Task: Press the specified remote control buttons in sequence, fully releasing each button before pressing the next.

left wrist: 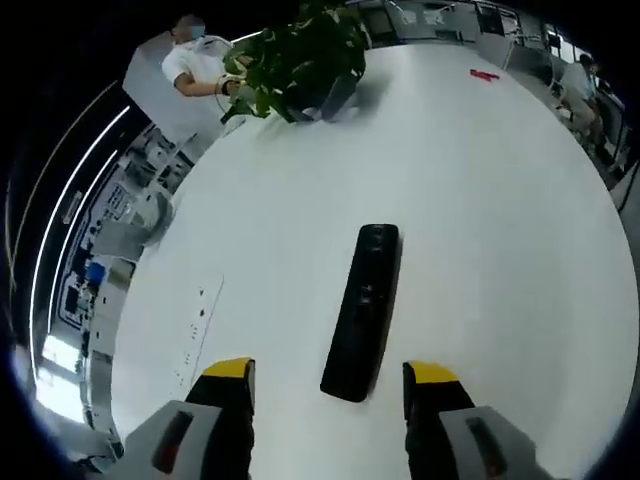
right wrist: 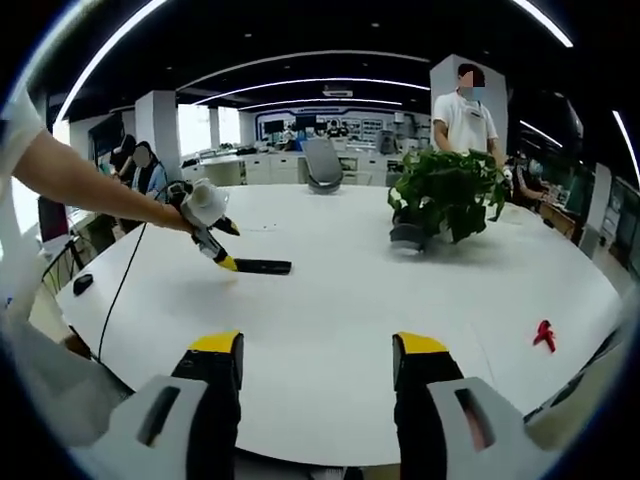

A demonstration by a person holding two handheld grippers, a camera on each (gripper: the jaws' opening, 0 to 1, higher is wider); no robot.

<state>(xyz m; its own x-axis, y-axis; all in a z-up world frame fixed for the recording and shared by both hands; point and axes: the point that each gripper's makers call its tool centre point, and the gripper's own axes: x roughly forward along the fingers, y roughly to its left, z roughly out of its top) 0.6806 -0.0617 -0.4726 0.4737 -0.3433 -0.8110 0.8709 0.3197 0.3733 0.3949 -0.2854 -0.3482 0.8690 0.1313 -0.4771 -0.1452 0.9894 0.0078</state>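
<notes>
White round table [right wrist: 420, 330], smooth and glossy, sits in an open-plan office w/ strip lights overhead; we see ppl seated at desks in the background and one person standing behind the plant. Only container we see: a dark pot [right wrist: 408, 236] holding a leafy green potted plant [right wrist: 448, 190], far side of the table in the right gripper view; in the left gripper view the plant [left wrist: 300, 60] is up top. Small red object [right wrist: 544, 335] lies near the table edge, well apart from the rest.

Left gripper [left wrist: 328, 375]: jaws apart, yellow-tipped, grey bodies, one either side of the near end of the remote control [left wrist: 363, 310], not touching it as far as we can tell. Remote is a long, slim black bar, rounded ends, lying flat on the table. In the right gripper view we see the remote [right wrist: 262, 266] just beside the left gripper [right wrist: 222, 258], which is held at the end of an outstretched arm, tilted down toward the table; a cable trails from it.

Right gripper [right wrist: 316, 350]: jaws wide apart, holding nothing, hovering over the near table edge, well away from the remote.

Flush socket strip [left wrist: 196, 325] in the tabletop, left of the left gripper.
</notes>
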